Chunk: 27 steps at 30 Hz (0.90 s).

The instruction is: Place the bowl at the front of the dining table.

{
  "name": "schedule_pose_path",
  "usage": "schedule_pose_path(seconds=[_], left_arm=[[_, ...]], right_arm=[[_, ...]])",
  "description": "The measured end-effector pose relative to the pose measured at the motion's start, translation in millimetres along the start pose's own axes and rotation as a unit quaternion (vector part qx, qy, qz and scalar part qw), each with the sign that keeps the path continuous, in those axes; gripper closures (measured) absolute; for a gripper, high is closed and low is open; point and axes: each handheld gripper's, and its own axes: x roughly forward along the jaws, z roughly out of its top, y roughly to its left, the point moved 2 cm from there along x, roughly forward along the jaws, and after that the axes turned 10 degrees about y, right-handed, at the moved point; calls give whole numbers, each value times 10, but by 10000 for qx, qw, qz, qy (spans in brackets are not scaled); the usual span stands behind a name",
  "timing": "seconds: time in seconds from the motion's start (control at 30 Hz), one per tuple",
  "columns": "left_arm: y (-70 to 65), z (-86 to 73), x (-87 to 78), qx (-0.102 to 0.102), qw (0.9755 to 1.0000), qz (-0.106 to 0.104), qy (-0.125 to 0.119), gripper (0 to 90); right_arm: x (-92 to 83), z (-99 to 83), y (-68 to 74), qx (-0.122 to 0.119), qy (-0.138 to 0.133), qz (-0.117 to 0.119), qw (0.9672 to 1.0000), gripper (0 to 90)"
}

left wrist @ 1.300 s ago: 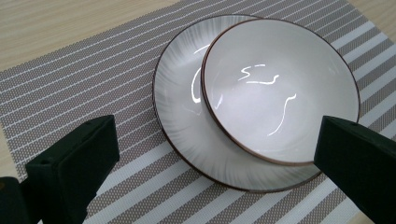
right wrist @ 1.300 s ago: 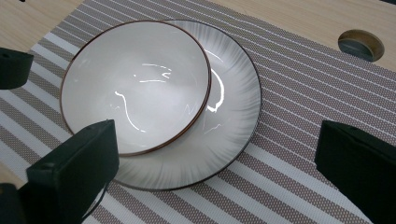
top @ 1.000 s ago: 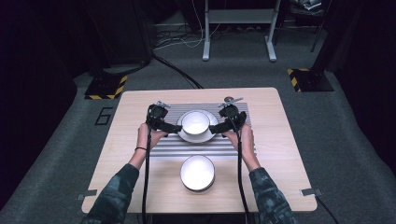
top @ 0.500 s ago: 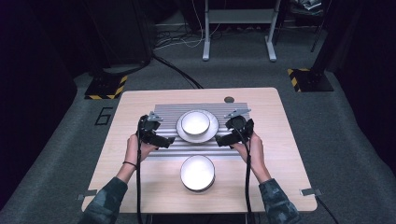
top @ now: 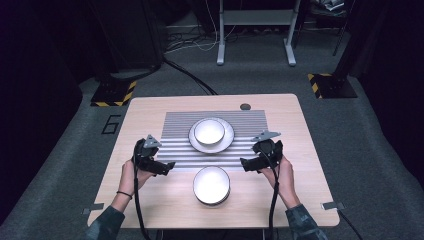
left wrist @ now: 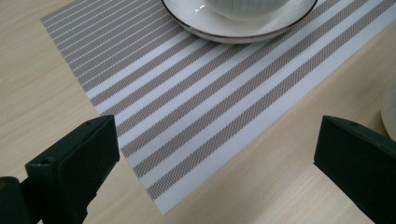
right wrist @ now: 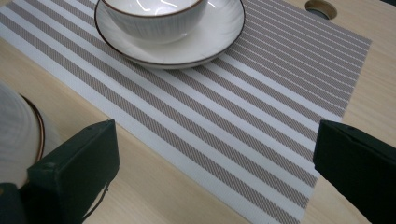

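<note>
Left claw: jaws wide apart, holding nothing. It hangs over the near left corner of the striped mat, tips turned inward toward the near bowl. In the left gripper view the mat lies ahead between the jaws, its near corner just in front of them on bare table. The plate sits at the far end of that view, beyond the jaws and well apart from them. A white edge at the right border, just beyond the right jaw, is probably the near bowl; too little shows to be sure.

Right claw: jaws wide apart, holding nothing. It hangs at the near right edge of the mat, tips turned inward toward the near bowl, opposite the left claw. In the right gripper view the mat runs across ahead of the jaws. The plate with the upper bowl standing in it lies ahead and to the left, apart from the jaws. The near bowl is just beside the left jaw; whether they touch cannot be told.

Near bowl: lies between the two claws, slightly nearer the person than their tips, on bare table just off the mat's near edge. It appears dome-side up.

Plate and upper bowl: centred on the mat, beyond both claws, about midway between them.
</note>
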Motion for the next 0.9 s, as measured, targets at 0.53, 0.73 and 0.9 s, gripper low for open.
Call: schedule_pose_path(seconds=[0.53, 0.73, 0.9], left_arm=[[85, -619, -82, -290, 9995, 134, 42, 0], [141, -806, -38, -461, 9988, 147, 87, 0], [178, -1006, 53, -677, 9972, 182, 251, 0]], right_arm=[[-104, -548, -104, 162, -4, -166, 9997, 26], [-99, -703, -162, 283, 39, -239, 9993, 27], [-34, -921, -304, 489, 104, -385, 9980, 39]])
